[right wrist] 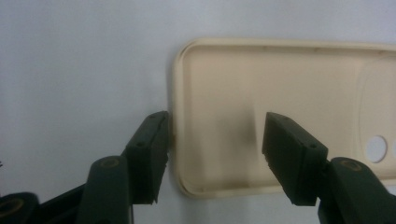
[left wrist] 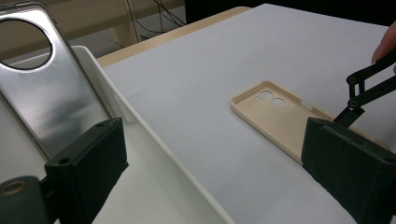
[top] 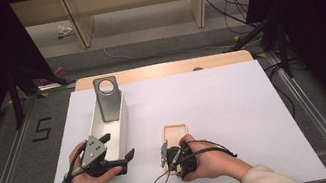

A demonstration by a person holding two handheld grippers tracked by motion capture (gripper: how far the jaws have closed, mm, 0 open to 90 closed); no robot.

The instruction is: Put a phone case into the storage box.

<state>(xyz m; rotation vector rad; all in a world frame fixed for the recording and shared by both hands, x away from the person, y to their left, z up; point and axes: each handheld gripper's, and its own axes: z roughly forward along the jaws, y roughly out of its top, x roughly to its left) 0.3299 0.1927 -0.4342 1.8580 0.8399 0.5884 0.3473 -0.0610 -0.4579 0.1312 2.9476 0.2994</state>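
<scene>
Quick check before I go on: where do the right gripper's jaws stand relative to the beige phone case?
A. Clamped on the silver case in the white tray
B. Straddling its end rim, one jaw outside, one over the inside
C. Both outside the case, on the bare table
B: in the right gripper view the right gripper straddles the end rim of the beige phone case, one jaw outside it on the table, the other over its inner face.

Bench mostly open; obstacles at near left.
White bin (top: 118, 124) with upright silver case (top: 108, 101) blocks left; beige case (top: 175, 132) lies low at centre.

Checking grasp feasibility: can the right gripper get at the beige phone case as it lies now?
Probably yes. The right gripper is open, straddling the short end wall of the beige phone case, one jaw outside the rim, one inside. Nothing lies between them, and the white table around is bare.
</scene>
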